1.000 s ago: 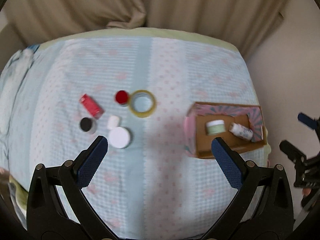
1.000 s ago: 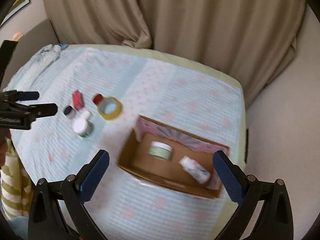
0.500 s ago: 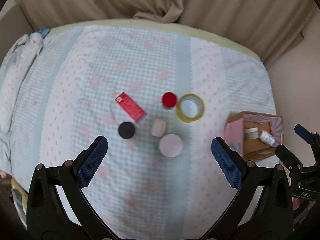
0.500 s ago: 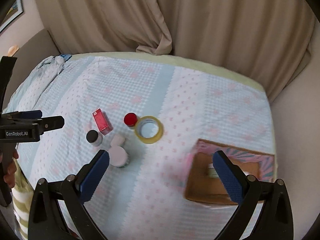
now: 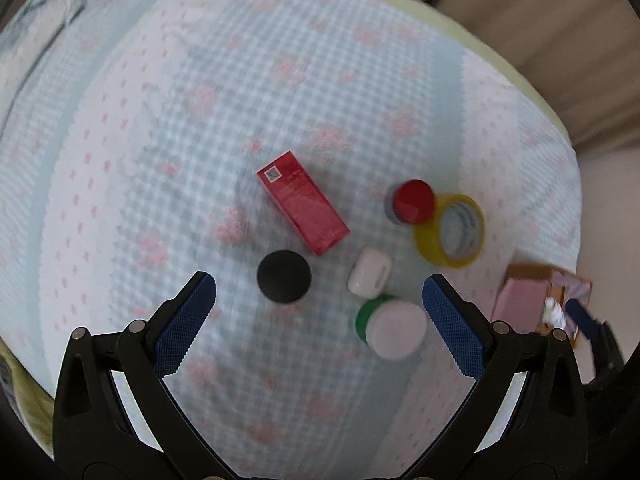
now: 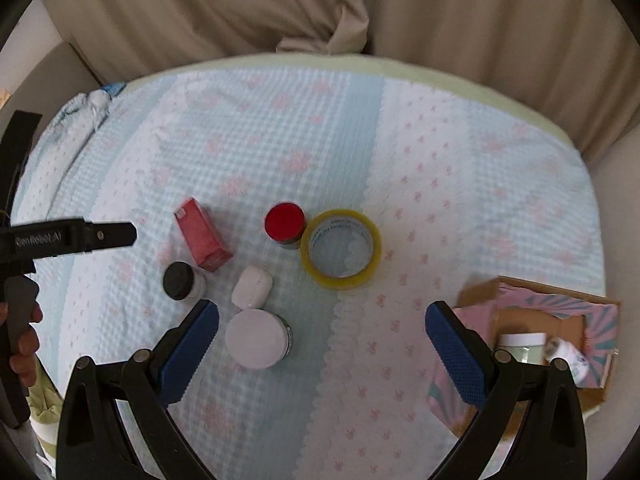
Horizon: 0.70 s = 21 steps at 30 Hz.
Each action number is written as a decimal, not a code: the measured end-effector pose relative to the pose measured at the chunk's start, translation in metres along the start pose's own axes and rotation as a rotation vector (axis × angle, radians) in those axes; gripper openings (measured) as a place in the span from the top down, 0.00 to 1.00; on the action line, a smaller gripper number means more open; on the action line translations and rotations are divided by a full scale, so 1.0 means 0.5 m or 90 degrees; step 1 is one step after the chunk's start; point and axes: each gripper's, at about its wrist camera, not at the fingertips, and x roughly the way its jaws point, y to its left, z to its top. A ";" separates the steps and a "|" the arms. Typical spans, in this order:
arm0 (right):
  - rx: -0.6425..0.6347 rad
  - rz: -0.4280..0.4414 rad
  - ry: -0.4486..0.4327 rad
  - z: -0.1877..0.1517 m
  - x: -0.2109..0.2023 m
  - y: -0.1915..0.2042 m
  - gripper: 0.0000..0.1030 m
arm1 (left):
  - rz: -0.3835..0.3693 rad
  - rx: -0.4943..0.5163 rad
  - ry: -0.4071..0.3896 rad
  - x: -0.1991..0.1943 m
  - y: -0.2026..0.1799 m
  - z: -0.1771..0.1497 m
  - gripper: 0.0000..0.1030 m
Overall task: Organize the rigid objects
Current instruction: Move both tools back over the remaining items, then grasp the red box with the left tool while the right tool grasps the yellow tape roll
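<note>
Left gripper (image 5: 319, 294) hovers over the cluster on the bed (image 5: 280, 80), jaws spread wide, empty. Black-lidded jar (image 5: 284, 276) sits just ahead between them, red box (image 5: 303, 213) beyond, white case (image 5: 369, 272) right. Right gripper (image 6: 322, 326) likewise spread, empty; cardboard box (image 6: 560, 304) at far right. Likely next: descend centred on the jar, straddle the lid, avoid nudging neighbours.

Bed with pale blue checked cover (image 6: 328, 152), pink flower print; beige curtains (image 6: 240, 4) behind; bunched white cloth (image 6: 90, 106) at far-left corner.
</note>
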 end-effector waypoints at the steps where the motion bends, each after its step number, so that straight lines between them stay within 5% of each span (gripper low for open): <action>1: 0.003 -0.003 0.012 0.003 0.029 -0.003 0.00 | -0.002 -0.009 0.008 0.019 0.004 0.009 0.00; 8: 0.020 -0.020 0.089 0.017 0.209 -0.025 0.00 | 0.004 -0.079 0.057 0.176 0.023 0.066 0.06; 15: 0.060 -0.035 0.146 0.033 0.318 -0.049 0.00 | 0.027 -0.134 0.080 0.251 0.035 0.094 0.08; 21: 0.074 -0.044 0.173 0.052 0.357 -0.054 0.00 | 0.033 -0.230 0.107 0.292 0.059 0.111 0.26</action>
